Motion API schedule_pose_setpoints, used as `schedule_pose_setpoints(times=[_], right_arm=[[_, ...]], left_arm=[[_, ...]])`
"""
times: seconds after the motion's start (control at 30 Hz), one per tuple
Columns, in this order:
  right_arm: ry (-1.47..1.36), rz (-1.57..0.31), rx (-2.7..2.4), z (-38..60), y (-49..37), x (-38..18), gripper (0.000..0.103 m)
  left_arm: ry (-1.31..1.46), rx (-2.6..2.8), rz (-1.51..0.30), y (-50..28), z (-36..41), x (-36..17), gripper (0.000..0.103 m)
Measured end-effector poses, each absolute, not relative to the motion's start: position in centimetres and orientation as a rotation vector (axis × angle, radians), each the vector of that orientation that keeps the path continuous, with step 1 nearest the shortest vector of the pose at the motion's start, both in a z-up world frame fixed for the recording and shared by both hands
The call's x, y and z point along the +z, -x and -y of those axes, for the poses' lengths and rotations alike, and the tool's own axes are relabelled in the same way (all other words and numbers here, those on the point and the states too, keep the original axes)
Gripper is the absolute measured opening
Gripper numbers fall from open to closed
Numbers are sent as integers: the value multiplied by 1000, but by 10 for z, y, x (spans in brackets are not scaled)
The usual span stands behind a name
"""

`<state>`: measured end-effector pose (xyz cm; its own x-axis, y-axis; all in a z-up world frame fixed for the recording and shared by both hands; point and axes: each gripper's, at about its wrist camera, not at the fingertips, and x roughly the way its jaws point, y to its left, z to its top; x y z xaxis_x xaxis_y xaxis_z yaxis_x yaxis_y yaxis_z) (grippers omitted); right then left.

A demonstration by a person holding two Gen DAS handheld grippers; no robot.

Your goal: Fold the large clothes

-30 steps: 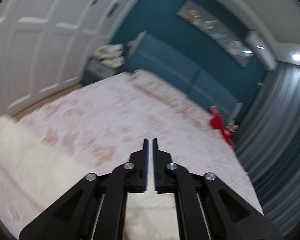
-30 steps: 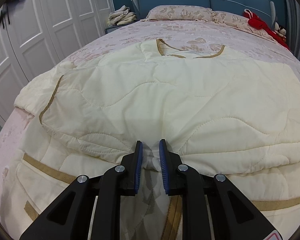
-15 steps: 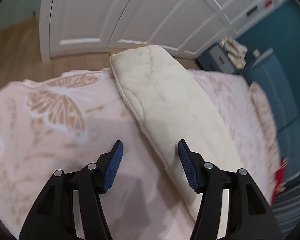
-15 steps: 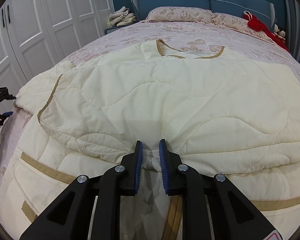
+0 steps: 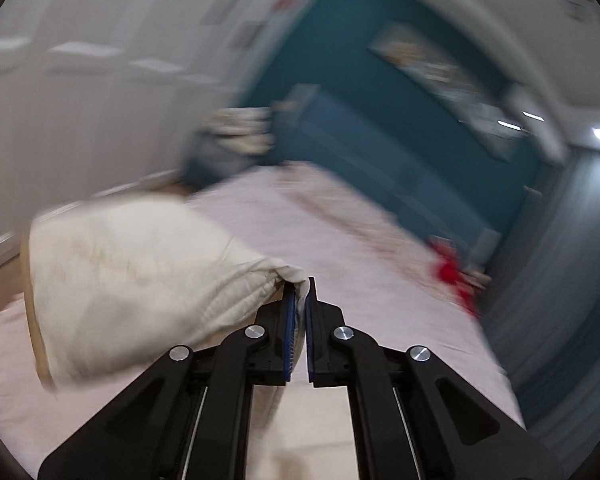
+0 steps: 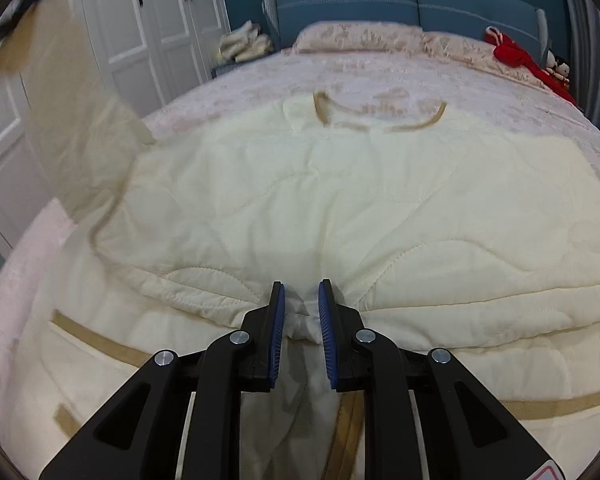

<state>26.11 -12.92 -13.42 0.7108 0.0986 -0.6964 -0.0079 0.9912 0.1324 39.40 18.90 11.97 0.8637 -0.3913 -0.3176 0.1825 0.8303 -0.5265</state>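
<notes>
A large cream quilted jacket (image 6: 340, 200) with tan trim lies spread on the bed, collar toward the headboard. My right gripper (image 6: 301, 300) is shut on a bunched fold of it at the near edge. My left gripper (image 5: 299, 292) is shut on the jacket's sleeve (image 5: 132, 280) and holds it lifted above the bed; the left wrist view is motion-blurred. The raised sleeve also shows in the right wrist view (image 6: 68, 92) at the upper left, hanging in the air.
The pink patterned bedspread (image 6: 260, 76) covers the bed. A blue headboard (image 6: 380, 4) and pillows are at the far end, with a red item (image 6: 524, 60) at right. White wardrobe doors (image 6: 140, 32) stand at left. A nightstand with folded cloths (image 6: 244, 40) is beside the headboard.
My left gripper was open above the sleeve half a second ago; now it is shut on it and has lifted it up. My right gripper has stayed shut on the fold.
</notes>
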Motion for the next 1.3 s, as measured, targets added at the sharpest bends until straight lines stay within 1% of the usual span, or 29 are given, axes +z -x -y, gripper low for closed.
schedule_pose_setpoints(times=[0.07,0.17,0.2,0.23,0.33,0.37,0.43,0.47,0.53,0.57,0.6,0.67,0.7,0.8,0.9,1.0,1.07,1.13,1.17,1.2,1.23,1.27,1.3], right_arm=[[-159,-730,57,137,-243,-117,19],[-177,-682,72,154,-206,-94,20],[-171,-672,70,160,-192,-89,23],[-167,-663,67,170,-174,-83,30],[-153,-684,33,194,-138,-82,38],[-155,-698,25,202,-132,-83,39],[-164,-723,-1,218,-117,-86,42],[-171,-726,-12,225,-113,-87,44],[-207,-722,-35,243,-111,-85,51],[-223,-719,-42,250,-112,-83,51],[-241,-715,-53,257,-117,-82,52],[-294,-705,-72,271,-130,-81,53],[-321,-704,-74,276,-135,-82,53],[-438,-683,-66,295,-153,-83,53],[-509,-685,-84,304,-162,-87,53],[-573,-692,-114,312,-165,-98,53],[-622,-700,-143,321,-167,-107,53],[-643,-707,-163,325,-169,-113,53],[-650,-715,-167,326,-176,-115,51],[-649,-719,-160,324,-179,-116,34],[-643,-725,-146,322,-185,-114,8],[-611,-723,-123,317,-195,-103,6],[-580,-683,-103,312,-196,-88,6]], left_arm=[[450,-459,-443,-384,-117,145,3],[362,-630,-507,-362,-14,146,3],[337,-671,-539,-355,18,138,4],[322,-688,-563,-348,37,129,4],[294,-712,-707,-330,95,65,6],[276,-703,-767,-325,115,34,9],[237,-669,-863,-312,131,-18,11],[227,-648,-894,-306,130,-36,15],[269,-623,-934,-296,115,-57,32],[320,-591,-938,-290,101,-66,49],[384,-572,-928,-285,79,-70,62],[516,-487,-888,-273,34,-74,75],[578,-441,-873,-271,11,-76,76],[762,-315,-876,-280,-54,-91,76],[890,-231,-917,-294,-93,-116,76],[1003,-190,-908,-299,-121,-136,76],[1049,-188,-888,-312,-123,-136,75],[1062,-183,-889,-323,-125,-140,69],[1060,-185,-884,-324,-125,-140,60],[1055,-185,-883,-324,-126,-140,45],[1045,-181,-890,-330,-125,-140,36],[1033,-169,-898,-327,-129,-140,21],[1025,-160,-898,-322,-129,-136,13]])
